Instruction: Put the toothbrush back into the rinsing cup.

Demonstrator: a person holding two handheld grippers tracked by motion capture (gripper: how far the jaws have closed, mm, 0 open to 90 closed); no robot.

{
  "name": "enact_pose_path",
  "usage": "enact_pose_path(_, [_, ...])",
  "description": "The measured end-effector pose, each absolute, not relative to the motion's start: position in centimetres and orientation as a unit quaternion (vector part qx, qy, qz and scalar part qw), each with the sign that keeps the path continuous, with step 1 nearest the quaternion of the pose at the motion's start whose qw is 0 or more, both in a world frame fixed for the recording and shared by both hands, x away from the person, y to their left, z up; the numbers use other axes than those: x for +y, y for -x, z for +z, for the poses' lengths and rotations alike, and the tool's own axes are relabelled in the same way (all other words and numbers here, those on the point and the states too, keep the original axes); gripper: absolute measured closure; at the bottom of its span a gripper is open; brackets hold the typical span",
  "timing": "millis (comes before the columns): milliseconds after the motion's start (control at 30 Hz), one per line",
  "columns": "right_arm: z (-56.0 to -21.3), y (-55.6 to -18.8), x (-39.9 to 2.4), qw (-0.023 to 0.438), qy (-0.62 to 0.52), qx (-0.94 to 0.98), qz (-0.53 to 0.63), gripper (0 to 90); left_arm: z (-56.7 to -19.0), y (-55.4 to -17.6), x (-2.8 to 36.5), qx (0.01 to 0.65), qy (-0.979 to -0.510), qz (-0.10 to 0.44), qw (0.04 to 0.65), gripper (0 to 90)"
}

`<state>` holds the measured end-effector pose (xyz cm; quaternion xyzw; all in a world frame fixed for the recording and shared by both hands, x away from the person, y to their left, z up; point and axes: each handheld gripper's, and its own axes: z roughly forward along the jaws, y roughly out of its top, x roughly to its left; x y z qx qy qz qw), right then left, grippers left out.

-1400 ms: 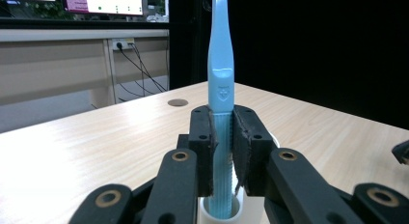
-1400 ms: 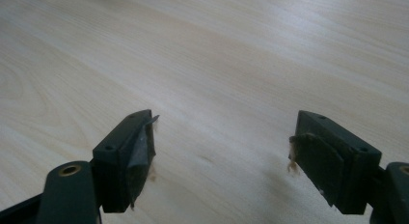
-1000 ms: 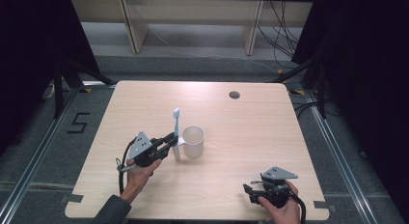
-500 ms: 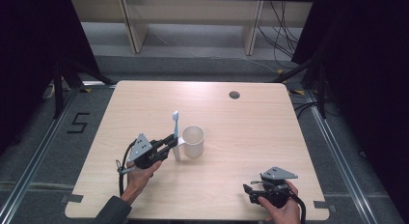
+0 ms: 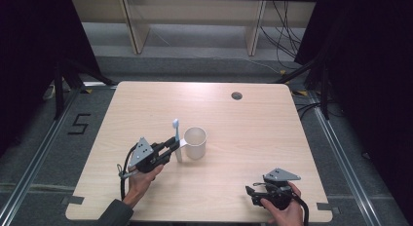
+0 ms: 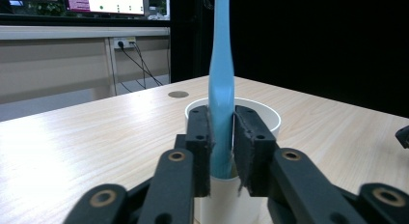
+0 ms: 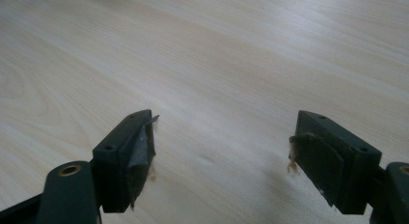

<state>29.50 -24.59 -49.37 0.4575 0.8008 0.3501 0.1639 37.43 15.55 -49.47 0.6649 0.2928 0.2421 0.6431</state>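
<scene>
One toothbrush [image 6: 222, 89] upright, left tool [image 6: 222, 137] loosening

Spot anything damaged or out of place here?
Right gripper fingers look worn: the pad edges are frayed, with loose fibres hanging. Otherwise tidy: the blue toothbrush stands upright between the left gripper fingers beside the white cup; nothing spilled.

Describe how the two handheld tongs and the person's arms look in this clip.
Both the left tongs and the right tongs are black, with jointed linkage arms showing brass-coloured pivot pins. Each carries a grey three-cornered plate dotted with small holes, and a black cable trails from each. The dark pads on the right tongs look frayed at the edges. A dark grey sleeve covers the left forearm.
</scene>
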Motion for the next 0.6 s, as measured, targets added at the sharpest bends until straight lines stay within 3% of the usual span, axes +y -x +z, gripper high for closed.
enact_pose_path(367, [-49.4,-29.5,-24.6,0.165,-0.454,0.802,0.351,23.5,-49.1,-37.3,15.8,0.301,-0.659,0.245,0.644,52.3])
enact_pose_path(600, [-49.4,-29.5,-24.6,0.164,-0.456,0.801,0.350,23.5,-48.4,-36.8,16.0,0.302,-0.666,0.239,0.639,44.3])
